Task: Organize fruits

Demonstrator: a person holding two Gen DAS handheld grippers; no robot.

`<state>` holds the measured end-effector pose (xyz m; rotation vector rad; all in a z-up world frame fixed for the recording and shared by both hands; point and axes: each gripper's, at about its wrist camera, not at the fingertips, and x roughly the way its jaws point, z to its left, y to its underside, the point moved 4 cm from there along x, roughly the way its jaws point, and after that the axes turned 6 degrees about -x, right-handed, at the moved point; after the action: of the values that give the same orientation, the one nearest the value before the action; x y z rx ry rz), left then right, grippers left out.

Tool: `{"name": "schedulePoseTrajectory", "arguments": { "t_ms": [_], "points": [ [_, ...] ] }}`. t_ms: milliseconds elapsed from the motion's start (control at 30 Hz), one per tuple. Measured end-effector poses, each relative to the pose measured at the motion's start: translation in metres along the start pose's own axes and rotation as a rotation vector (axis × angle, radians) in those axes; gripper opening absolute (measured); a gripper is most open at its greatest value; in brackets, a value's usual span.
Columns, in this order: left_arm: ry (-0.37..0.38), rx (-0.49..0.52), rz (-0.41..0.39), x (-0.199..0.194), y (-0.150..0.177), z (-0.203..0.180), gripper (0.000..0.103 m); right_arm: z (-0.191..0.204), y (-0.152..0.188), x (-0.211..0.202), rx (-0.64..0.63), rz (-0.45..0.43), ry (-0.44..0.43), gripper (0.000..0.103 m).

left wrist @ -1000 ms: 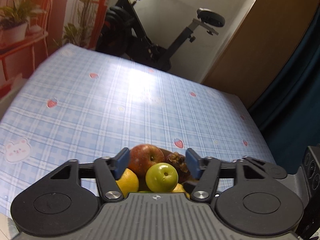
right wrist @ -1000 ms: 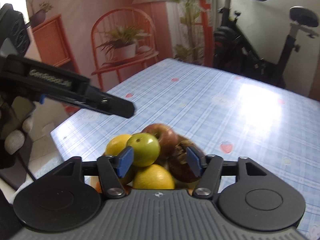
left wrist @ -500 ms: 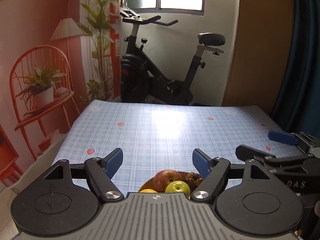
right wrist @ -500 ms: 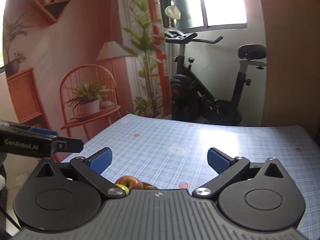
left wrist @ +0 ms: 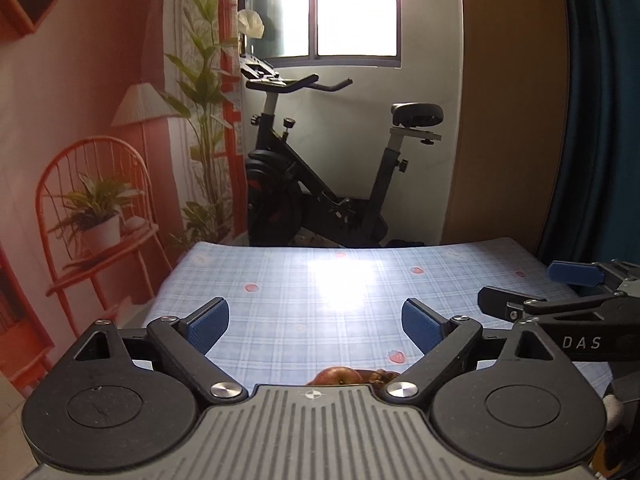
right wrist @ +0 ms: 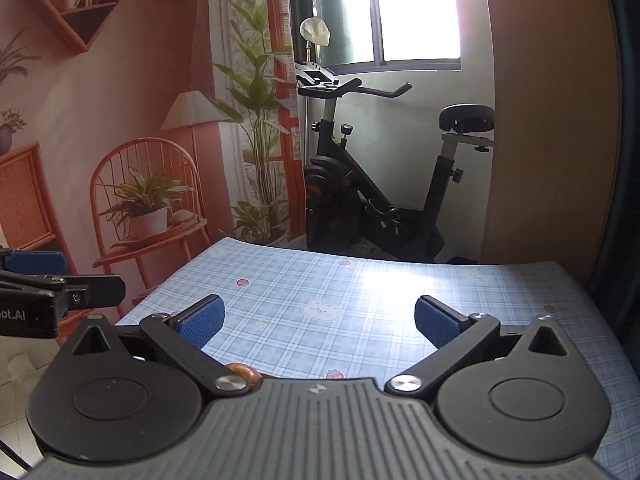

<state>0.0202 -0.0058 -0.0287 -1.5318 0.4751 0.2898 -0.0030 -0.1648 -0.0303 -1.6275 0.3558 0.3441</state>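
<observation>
Below both spread, empty grippers (left wrist: 316, 324) (right wrist: 318, 320), just opened, sits the apple (left wrist: 338, 376).

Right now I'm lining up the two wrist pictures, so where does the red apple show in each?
Left wrist view: the red apple peeks out at bottom centre, just above the camera body, below the open left claw.
Right wrist view: only a reddish sliver shows at lower left of centre, likely the same apple; too little shows to be sure.
Shared landmark: the exercise bike behind the table's far edge.
</observation>
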Motion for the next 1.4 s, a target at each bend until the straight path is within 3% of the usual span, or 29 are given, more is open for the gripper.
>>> {"name": "schedulePoseTrajectory", "arguments": {
  "t_ms": [1400],
  "points": [
    [-0.015, -0.011, -0.021, -0.012, -0.006, 0.004, 0.095, -0.011, -0.008, 0.000, 0.043, 0.027, 0.007, 0.103]
  ]
}}
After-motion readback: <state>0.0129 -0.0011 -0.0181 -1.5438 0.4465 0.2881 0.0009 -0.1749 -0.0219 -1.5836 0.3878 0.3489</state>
